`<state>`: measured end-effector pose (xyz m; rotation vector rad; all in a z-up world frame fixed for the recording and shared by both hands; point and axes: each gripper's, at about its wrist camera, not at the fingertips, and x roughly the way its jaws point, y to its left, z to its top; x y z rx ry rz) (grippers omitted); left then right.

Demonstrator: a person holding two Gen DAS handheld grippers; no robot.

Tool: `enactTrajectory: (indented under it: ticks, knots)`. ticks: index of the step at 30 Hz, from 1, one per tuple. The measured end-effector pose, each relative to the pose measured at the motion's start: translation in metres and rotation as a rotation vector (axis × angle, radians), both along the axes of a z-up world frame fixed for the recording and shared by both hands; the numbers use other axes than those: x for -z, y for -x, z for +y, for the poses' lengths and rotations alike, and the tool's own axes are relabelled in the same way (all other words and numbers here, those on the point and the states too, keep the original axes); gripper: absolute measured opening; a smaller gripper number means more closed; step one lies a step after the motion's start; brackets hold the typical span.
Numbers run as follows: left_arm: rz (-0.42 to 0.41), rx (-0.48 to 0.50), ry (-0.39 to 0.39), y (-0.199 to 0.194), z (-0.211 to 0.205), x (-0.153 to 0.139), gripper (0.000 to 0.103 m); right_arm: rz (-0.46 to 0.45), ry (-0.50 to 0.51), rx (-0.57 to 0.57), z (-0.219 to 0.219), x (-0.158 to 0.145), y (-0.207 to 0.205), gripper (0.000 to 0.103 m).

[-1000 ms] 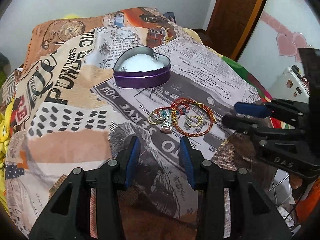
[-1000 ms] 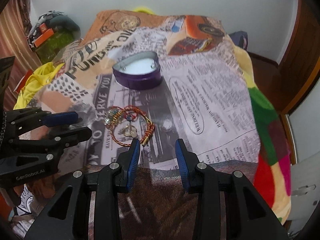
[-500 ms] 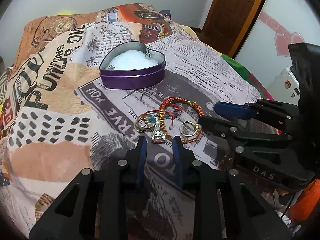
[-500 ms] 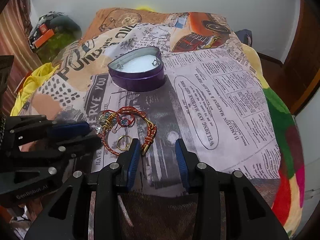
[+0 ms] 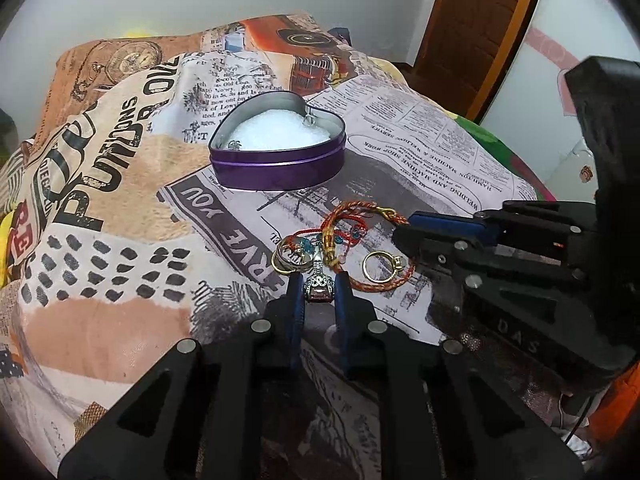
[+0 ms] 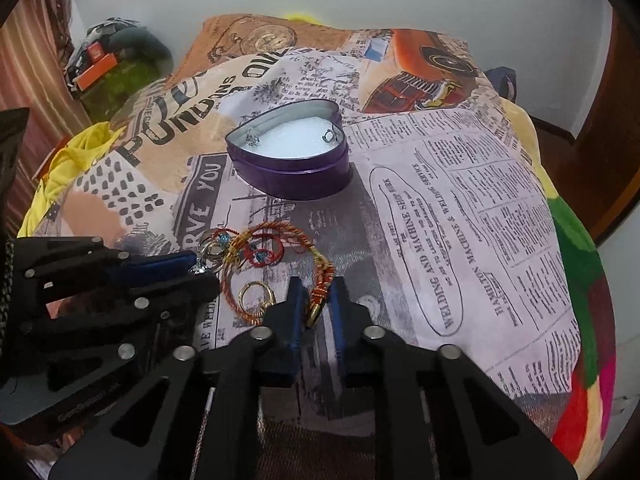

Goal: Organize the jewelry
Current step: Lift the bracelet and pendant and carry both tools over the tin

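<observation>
A tangle of jewelry lies on the printed blanket: a red-gold cord bracelet, gold rings and a silver pendant. My left gripper has its jaws close on either side of the pendant. My right gripper has its jaws close around the bracelet's gold end. A purple heart-shaped tin with white padding and two small silver pieces stands behind; it also shows in the right wrist view.
The blanket covers a bed. A wooden door is at the back right. Yellow cloth and bags lie off the left side in the right wrist view.
Both grippers moved forward into the jewelry pile and narrowed their jaws, the left around the pendant, the right around the bracelet's end.
</observation>
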<state>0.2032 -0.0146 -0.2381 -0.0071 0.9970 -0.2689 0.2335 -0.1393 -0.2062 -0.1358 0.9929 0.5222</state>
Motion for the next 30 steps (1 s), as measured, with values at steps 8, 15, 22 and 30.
enactTrajectory:
  ticks: [8, 15, 22, 30]
  knots:
    - [-0.013, -0.015, -0.004, 0.011, 0.005, -0.012, 0.014, 0.0, -0.011, -0.011, 0.002, -0.008, 0.007, 0.007]
    - [-0.068, -0.022, -0.006, 0.03, 0.008, -0.039, 0.014, -0.057, -0.037, -0.001, 0.0, -0.036, 0.019, 0.007]
    - [-0.122, -0.04, -0.001, 0.043, 0.016, -0.066, 0.014, -0.116, -0.052, 0.008, -0.005, -0.062, 0.028, 0.007]
    - [-0.182, -0.048, -0.003, 0.051, 0.02, -0.091, 0.014, -0.175, -0.067, 0.008, -0.006, -0.086, 0.034, 0.007]
